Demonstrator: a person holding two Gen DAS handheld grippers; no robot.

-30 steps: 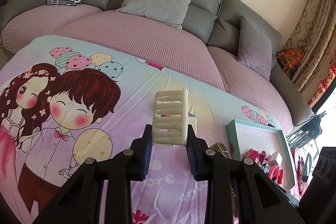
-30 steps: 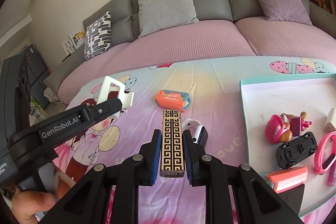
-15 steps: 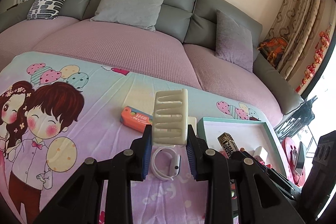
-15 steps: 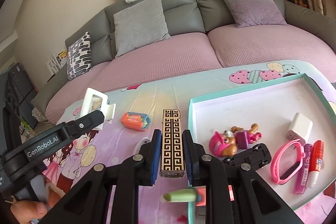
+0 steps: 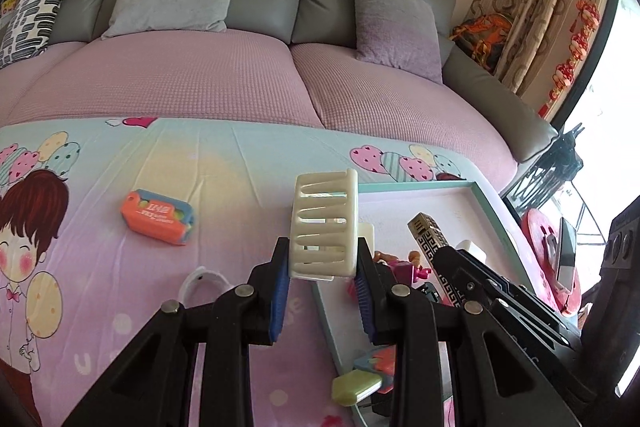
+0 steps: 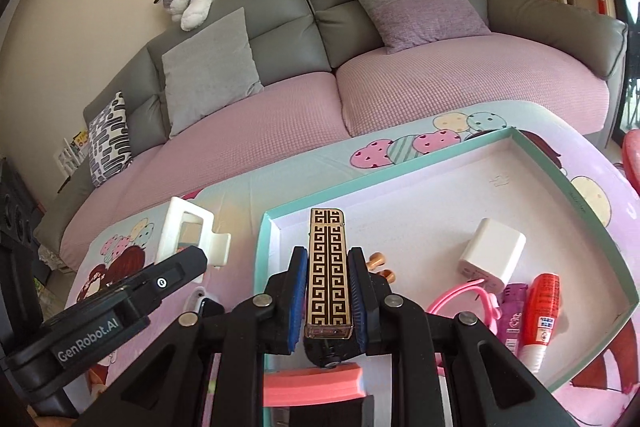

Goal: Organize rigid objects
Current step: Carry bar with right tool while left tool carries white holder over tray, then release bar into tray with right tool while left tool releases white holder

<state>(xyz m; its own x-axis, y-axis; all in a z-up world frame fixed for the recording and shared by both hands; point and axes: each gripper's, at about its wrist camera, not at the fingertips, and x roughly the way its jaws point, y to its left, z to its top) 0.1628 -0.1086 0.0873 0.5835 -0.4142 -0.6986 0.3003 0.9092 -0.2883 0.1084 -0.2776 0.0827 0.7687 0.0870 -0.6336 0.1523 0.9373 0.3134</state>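
My left gripper (image 5: 323, 267) is shut on a cream slotted hair claw clip (image 5: 325, 223), held above the tray's left rim; the clip also shows in the right wrist view (image 6: 188, 235). My right gripper (image 6: 328, 291) is shut on a gold-and-black patterned lighter (image 6: 327, 267), held over the teal-rimmed white tray (image 6: 540, 163). The lighter also shows in the left wrist view (image 5: 428, 239). In the tray lie a white charger cube (image 6: 492, 253), a pink band (image 6: 460, 297), a red tube (image 6: 540, 319), a purple item (image 6: 514, 319) and a small doll figure (image 5: 404, 265).
An orange-and-blue case (image 5: 158, 217) and a white smartwatch (image 5: 202, 281) lie on the cartoon-print cloth left of the tray. A green eraser (image 5: 356, 385) and a pink box (image 6: 312, 385) sit at the tray's near edge. A grey and pink sofa (image 5: 240, 83) stands behind.
Both grippers have moved right with their objects. The lighter is now over the tray, and the hair clip has gone from the table's middle to the tray's left rim.
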